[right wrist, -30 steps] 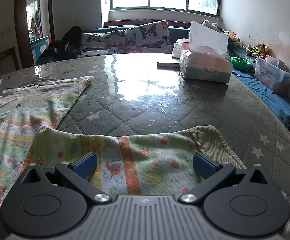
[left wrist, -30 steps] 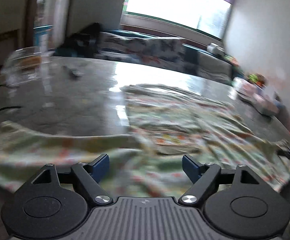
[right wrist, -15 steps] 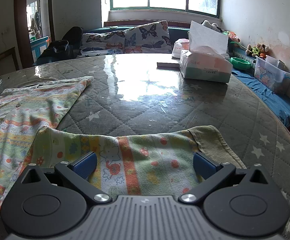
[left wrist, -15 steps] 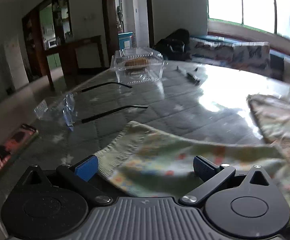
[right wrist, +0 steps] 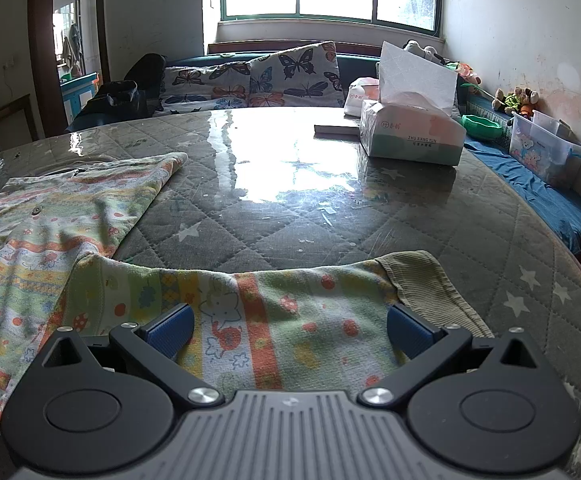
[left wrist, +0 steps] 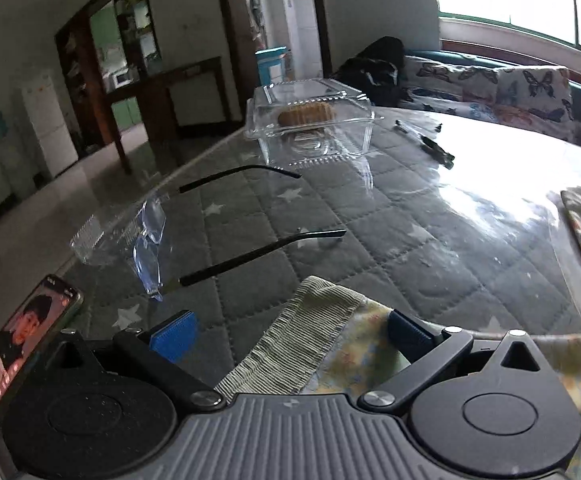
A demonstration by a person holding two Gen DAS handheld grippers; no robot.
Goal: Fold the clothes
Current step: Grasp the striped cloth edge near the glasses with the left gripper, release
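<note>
the garment lies spread flat on the surface, one ribbed cuff under each gripper. the left gripper has its fingers spread around the left cuff, pinching nothing; the right gripper is likewise spread over the right sleeve. this looks like the grasp before a first fold: next, both should close on the cloth. the tissue box reads "zhu xiang yun".
</note>
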